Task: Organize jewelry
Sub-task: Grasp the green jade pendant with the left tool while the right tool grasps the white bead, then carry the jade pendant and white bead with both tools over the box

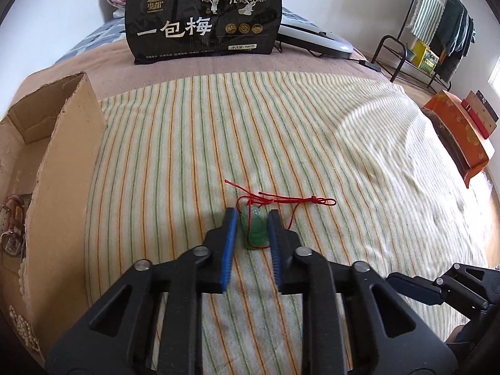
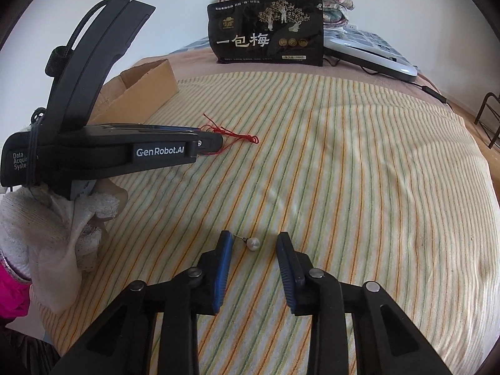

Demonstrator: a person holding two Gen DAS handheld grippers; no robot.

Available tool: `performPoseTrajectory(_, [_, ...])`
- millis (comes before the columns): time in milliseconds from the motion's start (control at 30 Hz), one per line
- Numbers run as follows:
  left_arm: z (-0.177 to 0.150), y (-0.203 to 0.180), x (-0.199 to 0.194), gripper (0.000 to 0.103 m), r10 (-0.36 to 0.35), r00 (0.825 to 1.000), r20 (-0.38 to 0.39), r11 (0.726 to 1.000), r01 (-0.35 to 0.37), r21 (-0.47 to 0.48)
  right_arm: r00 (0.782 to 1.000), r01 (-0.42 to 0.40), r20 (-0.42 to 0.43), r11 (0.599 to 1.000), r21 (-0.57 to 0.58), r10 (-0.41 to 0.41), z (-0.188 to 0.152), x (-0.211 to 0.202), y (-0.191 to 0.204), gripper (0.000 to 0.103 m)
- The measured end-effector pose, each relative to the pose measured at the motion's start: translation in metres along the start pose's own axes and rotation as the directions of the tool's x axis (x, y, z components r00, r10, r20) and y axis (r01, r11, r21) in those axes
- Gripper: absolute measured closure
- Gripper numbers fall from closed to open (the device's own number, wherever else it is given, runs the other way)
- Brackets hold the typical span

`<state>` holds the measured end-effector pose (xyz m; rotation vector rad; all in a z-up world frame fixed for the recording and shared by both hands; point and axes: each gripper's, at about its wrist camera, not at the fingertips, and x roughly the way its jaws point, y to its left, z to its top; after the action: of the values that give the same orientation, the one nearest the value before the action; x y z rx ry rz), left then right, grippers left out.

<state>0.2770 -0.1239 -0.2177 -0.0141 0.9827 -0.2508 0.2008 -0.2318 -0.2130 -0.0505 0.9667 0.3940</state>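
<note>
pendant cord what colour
Red cord, clearest in the left wrist view.

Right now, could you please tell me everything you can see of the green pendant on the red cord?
The translucent green carved pendant looks like jade or glass, with a rounded figure shape whose detail is too small to read. It lies on the striped yellow towel, strung on a thin red knotted cord that trails loosely behind and to its right. It sits between the blue pads of the left gripper, which appear closed against its sides.

left gripper (image 1: 251,215): tilted down, jaws narrow, pads against the pendant (image 1: 256,229) between them
right gripper (image 2: 254,240): tilted down, jaws apart, gripping nothing
left hand (image 2: 47,218): white glove
</note>
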Motion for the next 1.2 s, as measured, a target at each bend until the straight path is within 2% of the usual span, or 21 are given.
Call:
performPoseTrajectory(133, [0.001, 0.000, 0.000, 0.088, 0.003, 1.000, 0.004, 1.000, -0.003, 0.006, 1.000, -0.015, -0.002, 1.000, -0.002, 0.015, 0.000, 0.000, 0.001, 0.090])
performPoseTrajectory(200, [0.001, 0.000, -0.001, 0.088, 0.000, 1.000, 0.004, 1.000, 0.000, 0.004, 0.999, -0.032, 0.000, 0.999, -0.001, 0.032, -0.001, 0.000, 0.001, 0.094])
performPoseTrajectory(600, [0.003, 0.001, -0.027, 0.088, -0.031, 0.999, 0.039, 0.999, 0.032, -0.009, 0.998, -0.054, 0.037, 0.998, 0.037, 0.052, 0.001, -0.016, -0.006, 0.094])
performPoseTrajectory(1200, [0.012, 0.008, -0.115, 0.088, -0.070, 0.985, 0.158, 0.997, 0.071, 0.003, 0.992, -0.025, 0.123, 0.997, 0.067, 0.016, 0.023, -0.071, -0.005, 0.094])
